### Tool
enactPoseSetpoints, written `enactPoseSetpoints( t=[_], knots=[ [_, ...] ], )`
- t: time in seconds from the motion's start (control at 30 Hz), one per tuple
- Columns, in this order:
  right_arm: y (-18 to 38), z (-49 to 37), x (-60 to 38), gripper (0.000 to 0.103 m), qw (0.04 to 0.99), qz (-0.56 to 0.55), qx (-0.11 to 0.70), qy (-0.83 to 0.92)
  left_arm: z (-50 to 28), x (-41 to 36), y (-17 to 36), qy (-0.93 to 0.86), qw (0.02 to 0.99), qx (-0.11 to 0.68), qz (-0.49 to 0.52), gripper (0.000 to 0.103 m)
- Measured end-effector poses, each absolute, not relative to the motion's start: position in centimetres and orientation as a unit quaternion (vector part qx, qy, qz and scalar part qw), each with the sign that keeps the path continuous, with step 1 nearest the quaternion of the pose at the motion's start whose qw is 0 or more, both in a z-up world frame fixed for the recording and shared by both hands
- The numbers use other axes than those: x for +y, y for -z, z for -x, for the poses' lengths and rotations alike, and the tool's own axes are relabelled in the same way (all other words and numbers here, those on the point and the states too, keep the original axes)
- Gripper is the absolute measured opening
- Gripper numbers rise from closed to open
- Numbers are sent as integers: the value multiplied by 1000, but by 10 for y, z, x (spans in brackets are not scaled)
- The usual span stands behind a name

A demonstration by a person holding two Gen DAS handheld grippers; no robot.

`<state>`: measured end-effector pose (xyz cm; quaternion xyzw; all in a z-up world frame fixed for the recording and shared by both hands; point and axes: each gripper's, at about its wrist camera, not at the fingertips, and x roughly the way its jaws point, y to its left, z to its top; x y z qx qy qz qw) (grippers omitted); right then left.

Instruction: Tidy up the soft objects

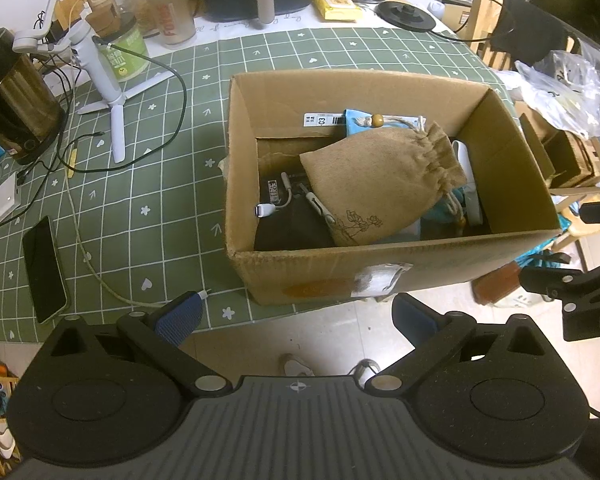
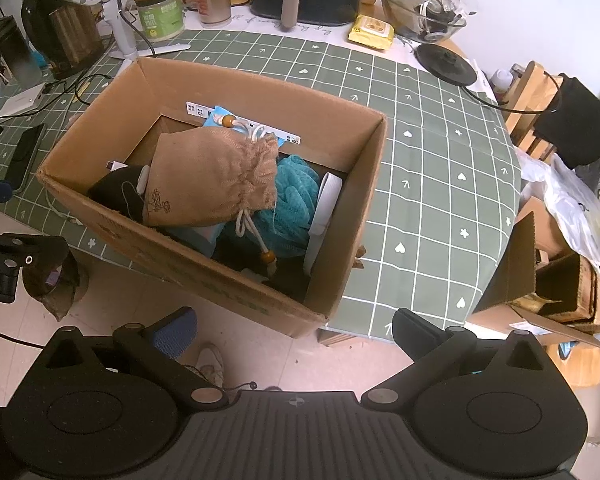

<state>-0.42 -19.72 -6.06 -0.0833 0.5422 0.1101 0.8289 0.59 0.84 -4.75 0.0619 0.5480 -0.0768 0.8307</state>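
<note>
Between grabs, by the look of it: both tools empty and hanging back off the table edge. Left gripper (image 1: 296,314) spread wide, nothing between its blue-padded fingers (image 1: 182,316); right gripper (image 2: 294,330) likewise apart. Soft things sitting in the cardboard box (image 2: 336,240) on the green checked tablecloth (image 2: 440,184). On top, a tan burlap drawstring pouch (image 2: 208,176), coarse weave, plump and rounded, neck gathered, flower print near its base, cord ending in a wooden bead (image 2: 267,257). Beside it, a fuzzy teal cloth (image 2: 296,204), bunched; a black cloth (image 2: 116,196) slumped at the other side. Next move probably a reach down into the box, pinching the pouch at its gathered neck.
</note>
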Motion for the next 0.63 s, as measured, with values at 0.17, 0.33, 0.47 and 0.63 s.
enactPoseSetpoints(
  t=[0.17,0.33,0.47,0.63],
  knots=[
    [60,4,-197,103,829,83,542,-110,-6,9,47,77,831,548,-61,103],
    [60,4,-197,103,829,83,542,-108,-6,10,47,77,830,549,-62,103],
    [58,3,-198,103,830,78,542,-106,-5,13,46,83,831,547,-57,103],
    [58,2,-198,103,831,79,542,-100,-6,14,43,88,835,540,-59,103]
  ],
)
